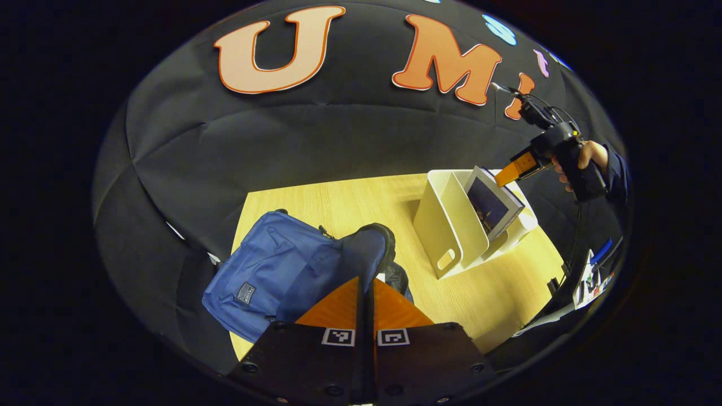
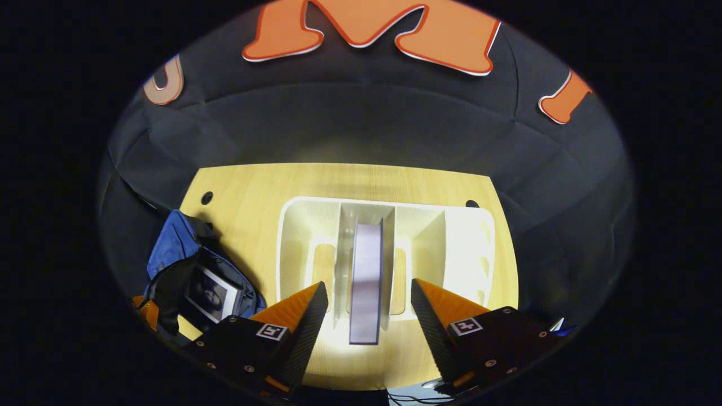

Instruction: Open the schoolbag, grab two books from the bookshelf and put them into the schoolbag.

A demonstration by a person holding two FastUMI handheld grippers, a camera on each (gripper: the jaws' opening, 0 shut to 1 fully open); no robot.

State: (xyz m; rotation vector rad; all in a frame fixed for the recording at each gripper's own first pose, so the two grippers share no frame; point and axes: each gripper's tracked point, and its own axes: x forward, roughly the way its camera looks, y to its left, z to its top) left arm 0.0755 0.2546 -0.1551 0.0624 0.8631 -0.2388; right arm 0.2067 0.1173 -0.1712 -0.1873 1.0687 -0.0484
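On a pale wooden table (image 2: 248, 186) in front of a black cloth wall, a blue schoolbag (image 1: 271, 265) lies at one side and a white bookshelf (image 2: 462, 237) with upright dividers stands well apart from it.

From the left gripper view, the left gripper (image 1: 365, 293) has its two fingers pressed together on the dark rim of the bag's opening, lifting it. This looks meant to hold the mouth of the bag open so a book can go in. Farther off in this view, the right gripper (image 1: 510, 172), held by a person's hand (image 1: 581, 160), reaches down toward the top of a book (image 1: 496, 206) leaning in the shelf.

From the right gripper view, the same book (image 2: 366, 276) appears edge on, standing in the middle compartment. The right gripper (image 2: 369, 310) has its fingers spread wide, one on each side of the book and clear of it, lined up to close on it. The grasp is not yet made.

This view also looks into the open schoolbag (image 2: 186, 248), where one book (image 2: 211, 293) with a pale-bordered cover already lies inside. So the task seems about half done. The left gripper view shows instead the bag's outside and a small label patch, with the person's hand and sleeve.
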